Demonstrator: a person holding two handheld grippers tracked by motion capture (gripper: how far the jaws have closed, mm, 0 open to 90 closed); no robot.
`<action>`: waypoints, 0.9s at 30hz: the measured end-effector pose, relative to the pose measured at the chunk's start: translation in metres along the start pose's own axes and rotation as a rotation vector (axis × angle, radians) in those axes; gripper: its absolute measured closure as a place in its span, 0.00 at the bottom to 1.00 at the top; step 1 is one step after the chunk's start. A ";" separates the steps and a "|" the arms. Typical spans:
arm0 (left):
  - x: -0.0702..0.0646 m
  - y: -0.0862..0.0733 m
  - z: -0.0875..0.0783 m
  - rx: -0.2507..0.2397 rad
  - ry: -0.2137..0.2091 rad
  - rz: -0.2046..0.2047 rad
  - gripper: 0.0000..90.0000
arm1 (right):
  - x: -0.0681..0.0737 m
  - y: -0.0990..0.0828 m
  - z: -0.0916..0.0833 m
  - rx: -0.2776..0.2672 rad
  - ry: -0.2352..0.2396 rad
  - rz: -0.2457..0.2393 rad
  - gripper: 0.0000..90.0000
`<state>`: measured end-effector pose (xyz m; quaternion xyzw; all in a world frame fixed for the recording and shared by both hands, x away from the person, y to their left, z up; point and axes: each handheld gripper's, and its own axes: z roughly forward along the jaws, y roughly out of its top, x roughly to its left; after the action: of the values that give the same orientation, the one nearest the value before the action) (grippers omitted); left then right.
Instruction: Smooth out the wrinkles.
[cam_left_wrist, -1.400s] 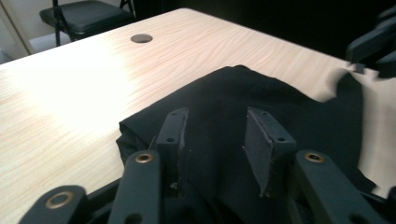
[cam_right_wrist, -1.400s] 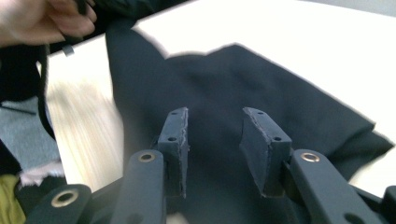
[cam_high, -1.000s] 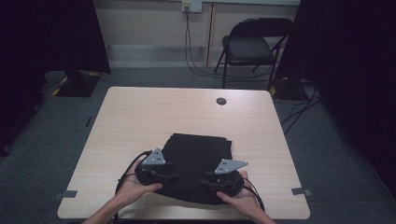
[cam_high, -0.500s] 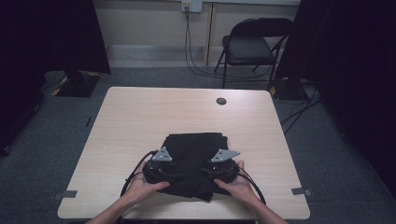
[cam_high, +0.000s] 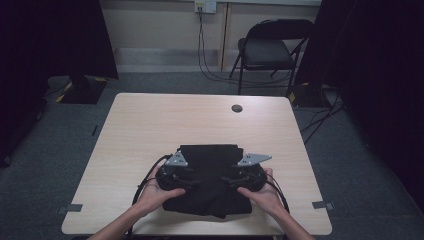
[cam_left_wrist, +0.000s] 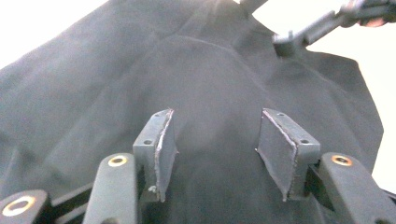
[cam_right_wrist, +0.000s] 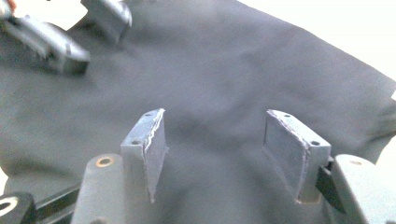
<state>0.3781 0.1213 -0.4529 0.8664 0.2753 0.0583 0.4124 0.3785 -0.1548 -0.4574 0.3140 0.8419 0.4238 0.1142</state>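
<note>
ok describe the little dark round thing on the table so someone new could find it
Start at the light wooden table and look toward its far edge, the side nearest the folding chair. There sits a small dark round disc, alone on bare wood, well apart from the black cloth near the person.

Folding chair (cam_high: 271, 47) beyond table (cam_high: 150, 125)

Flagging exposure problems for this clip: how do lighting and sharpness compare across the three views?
High view: dim, dark room edges, black cloth shows little detail. Left gripper view: table blown out white, left claw sharp. Right gripper view: same glare; right claw soft and hazy.
</note>
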 end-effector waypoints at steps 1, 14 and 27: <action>0.002 0.001 0.006 0.006 0.018 0.005 0.50 | -0.004 0.003 0.000 -0.005 -0.012 0.008 0.42; 0.011 -0.017 0.030 0.012 0.029 -0.035 0.45 | -0.034 0.060 0.060 -0.030 -0.030 0.004 0.28; 0.012 -0.018 0.031 0.010 0.022 -0.037 0.45 | -0.062 0.058 0.113 0.053 -0.042 0.045 0.21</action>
<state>0.3911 0.1152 -0.4882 0.8625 0.2961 0.0588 0.4061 0.5038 -0.0951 -0.4860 0.3446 0.8430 0.3970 0.1140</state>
